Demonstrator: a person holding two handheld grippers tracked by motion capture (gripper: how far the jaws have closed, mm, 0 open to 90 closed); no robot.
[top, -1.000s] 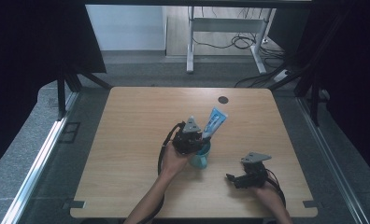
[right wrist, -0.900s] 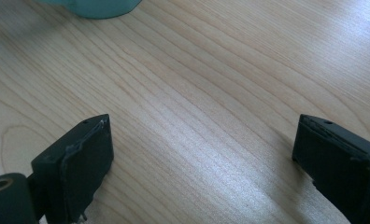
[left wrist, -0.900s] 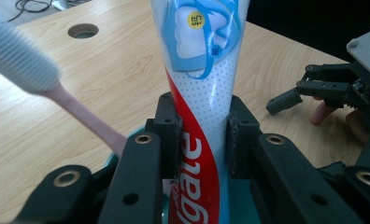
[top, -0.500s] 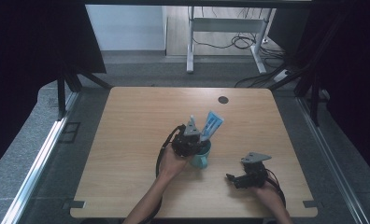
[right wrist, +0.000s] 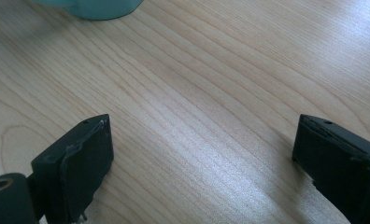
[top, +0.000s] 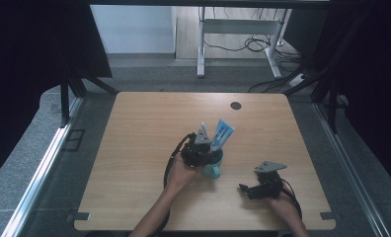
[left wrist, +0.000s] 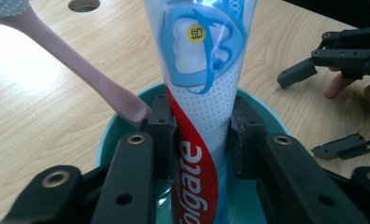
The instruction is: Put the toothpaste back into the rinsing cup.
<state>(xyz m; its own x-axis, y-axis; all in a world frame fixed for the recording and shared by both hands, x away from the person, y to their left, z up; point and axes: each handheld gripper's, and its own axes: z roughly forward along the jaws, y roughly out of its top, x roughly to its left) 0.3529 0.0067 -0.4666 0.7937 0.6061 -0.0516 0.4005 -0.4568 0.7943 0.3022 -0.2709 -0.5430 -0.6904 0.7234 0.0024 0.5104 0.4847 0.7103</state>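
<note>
Pale wooden table (top: 134, 148) with a teal cup (left wrist: 262, 114) near its front middle.

Standing in the cup, the toothpaste tube (left wrist: 199, 93) rises with its long axis near upright, flat crimped end up, leaning slightly away from the person; a pink toothbrush (left wrist: 80, 65) slants beside it. Left gripper (left wrist: 199, 149) brackets the tube, jaws just easing apart, pads at its sides. Right gripper (right wrist: 202, 158) rests spread wide over bare wood, holding nothing.
</note>
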